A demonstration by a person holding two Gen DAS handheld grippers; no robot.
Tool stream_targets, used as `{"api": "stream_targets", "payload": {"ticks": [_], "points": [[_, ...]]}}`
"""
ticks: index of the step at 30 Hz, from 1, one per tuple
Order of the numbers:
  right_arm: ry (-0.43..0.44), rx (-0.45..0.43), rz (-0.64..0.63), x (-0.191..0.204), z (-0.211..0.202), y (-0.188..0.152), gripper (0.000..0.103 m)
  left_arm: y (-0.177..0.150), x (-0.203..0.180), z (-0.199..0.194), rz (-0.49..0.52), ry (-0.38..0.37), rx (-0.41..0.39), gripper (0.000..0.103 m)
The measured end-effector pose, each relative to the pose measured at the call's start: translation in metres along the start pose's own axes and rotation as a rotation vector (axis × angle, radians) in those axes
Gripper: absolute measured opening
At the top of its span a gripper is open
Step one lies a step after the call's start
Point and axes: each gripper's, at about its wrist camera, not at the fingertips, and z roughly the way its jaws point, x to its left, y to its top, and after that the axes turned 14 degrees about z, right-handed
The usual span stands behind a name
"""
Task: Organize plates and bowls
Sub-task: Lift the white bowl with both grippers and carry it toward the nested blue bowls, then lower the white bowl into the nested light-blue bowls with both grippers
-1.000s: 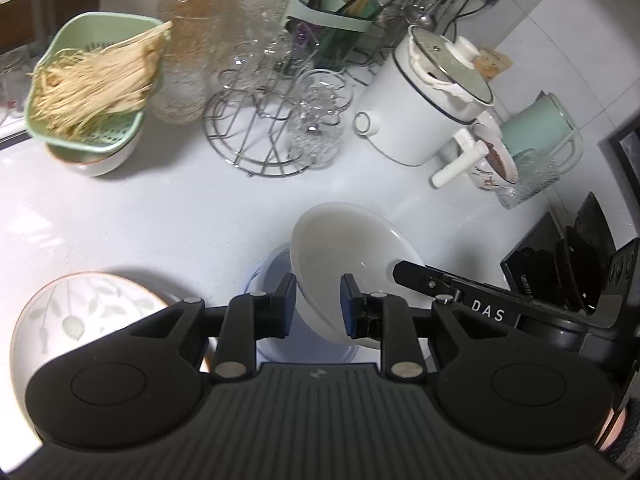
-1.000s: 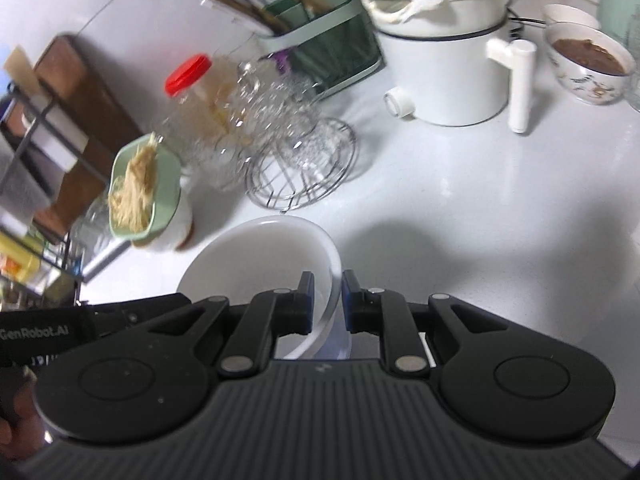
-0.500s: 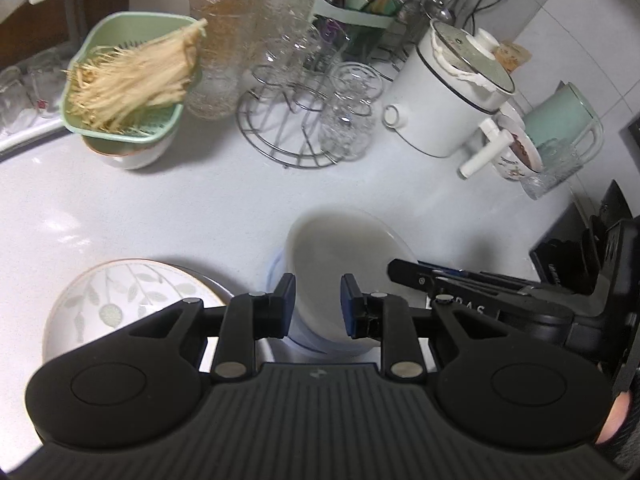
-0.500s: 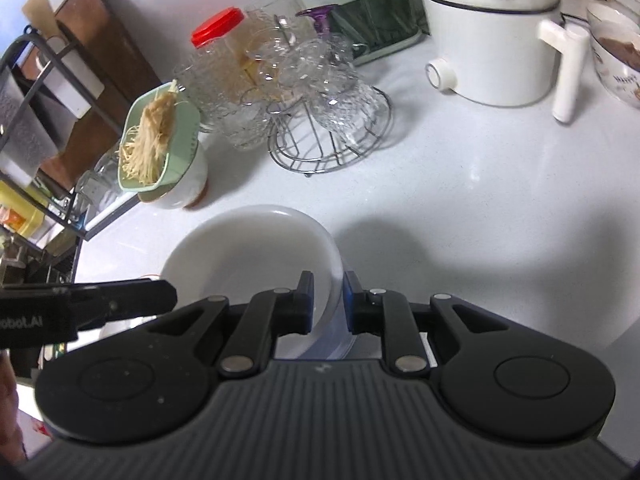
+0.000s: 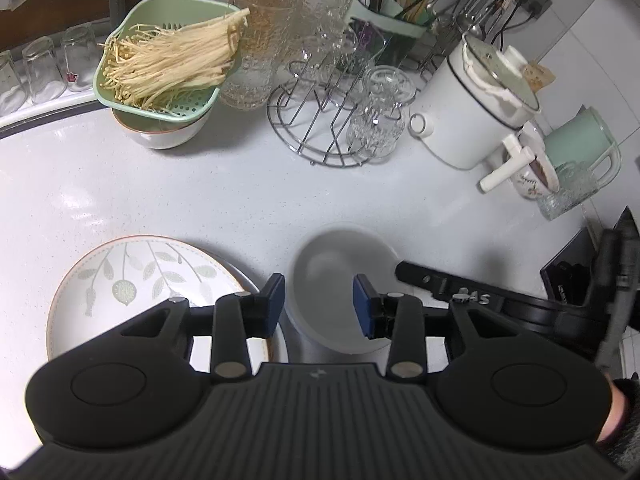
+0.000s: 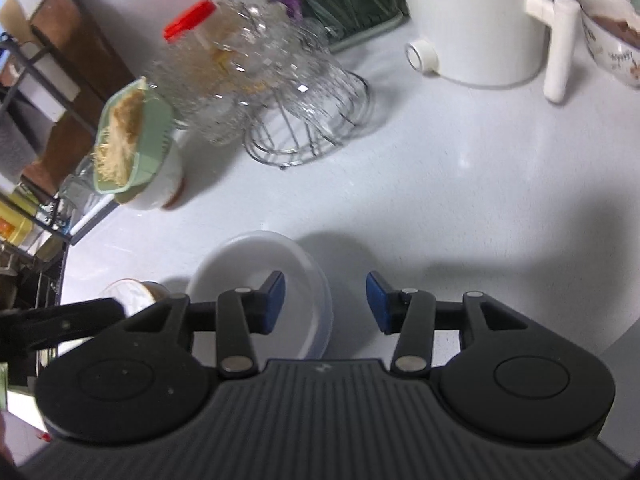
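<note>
White kitchen counter (image 5: pixel 248 200): near its front edge, a white bowl (image 5: pixel 340 280) sat nested in another beside a leaf-patterned plate (image 5: pixel 132 280), apparently stacked, as left gripper (image 5: pixel 319 304) and right gripper (image 6: pixel 325 300) parted, gripping nothing.

White speckled countertop (image 5: pixel 248 200) meets a white tiled wall (image 5: pixel 592 20).
</note>
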Motion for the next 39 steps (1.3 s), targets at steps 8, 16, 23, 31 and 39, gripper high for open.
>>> {"api": "stream_targets", "payload": {"ticks": [8, 16, 23, 31, 39], "points": [[0.029, 0.064, 0.1, -0.015, 0.016, 0.003, 0.048, 0.006, -0.005, -0.002, 0.017, 0.009, -0.044, 0.049], [0.059, 0.125, 0.164, -0.023, 0.034, 0.003, 0.046, 0.005, -0.001, 0.023, 0.016, -0.013, -0.014, 0.049], [0.084, 0.175, 0.178, -0.026, 0.042, -0.006, 0.032, 0.004, 0.003, 0.041, 0.003, -0.027, 0.01, 0.049], [0.072, 0.15, 0.222, -0.038, 0.033, -0.005, 0.019, 0.001, -0.001, 0.058, 0.017, -0.036, 0.049, 0.054], [0.015, 0.114, 0.238, -0.054, 0.022, 0.003, 0.017, -0.006, -0.011, 0.083, 0.026, -0.077, 0.097, 0.054]]}}
